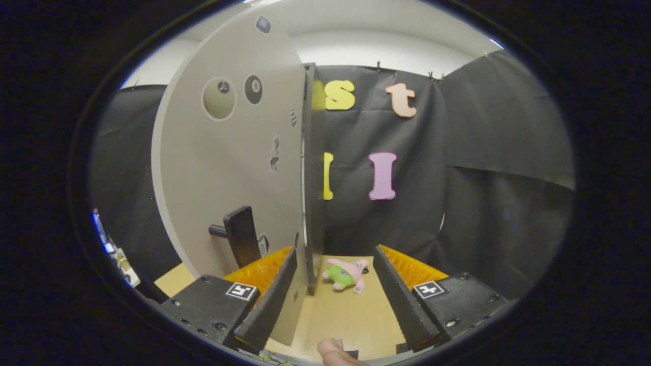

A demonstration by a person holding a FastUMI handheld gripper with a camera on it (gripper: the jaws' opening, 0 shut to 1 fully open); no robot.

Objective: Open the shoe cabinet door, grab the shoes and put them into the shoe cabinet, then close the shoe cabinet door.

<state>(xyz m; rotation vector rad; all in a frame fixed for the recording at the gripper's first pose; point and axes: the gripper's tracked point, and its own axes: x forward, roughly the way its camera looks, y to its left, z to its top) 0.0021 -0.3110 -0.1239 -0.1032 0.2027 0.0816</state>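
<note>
A grey shoe cabinet door (229, 168) stands edge-on just ahead of the gripper (333, 300), swung open, its free edge lying between the two spread fingers, nearer the left finger (269, 300). The jaws are released, gripping nothing. A dark handle (239, 241) juts from the door's face (low down, beside the left finger). The door carries round stickers, one a black billiard ball (254, 89) reading "8". Beyond the fingers, a pink and green plush toy (346, 274) lies on the wooden table (346, 320). A fingertip (333, 352) shows below.
</note>
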